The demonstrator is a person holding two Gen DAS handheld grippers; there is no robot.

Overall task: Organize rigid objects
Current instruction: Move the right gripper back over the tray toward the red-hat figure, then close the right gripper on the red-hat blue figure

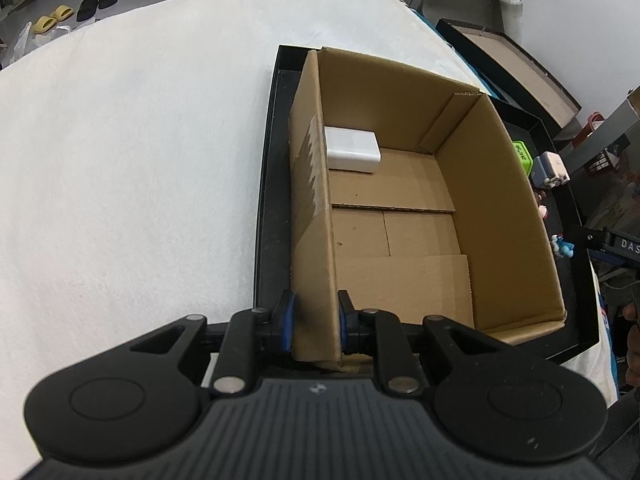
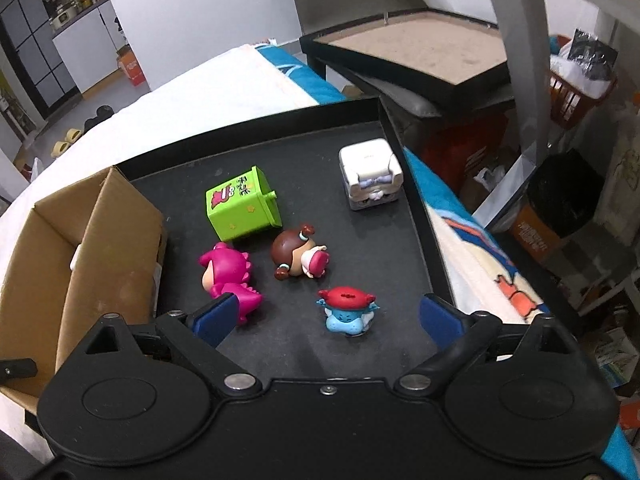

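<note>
My left gripper [image 1: 316,320] is shut on the near left wall of an open cardboard box [image 1: 312,240], which stands in a black tray [image 1: 268,200]. A white block [image 1: 351,151] lies in the box's far left corner. My right gripper [image 2: 328,320] is open above the tray floor [image 2: 380,248], just behind a small blue figure with a red cap [image 2: 348,310]. A pink dinosaur figure [image 2: 230,276] lies by its left finger. A brown-haired doll [image 2: 298,256], a green cube [image 2: 242,204] and a white cube toy [image 2: 370,174] lie farther out. The box [image 2: 80,248] is at the left.
The tray sits on a white cloth [image 1: 120,160]. A second black tray with a brown base [image 2: 412,48] stands beyond the far right corner. Bins and an orange basket [image 2: 580,92] are off the table's right edge.
</note>
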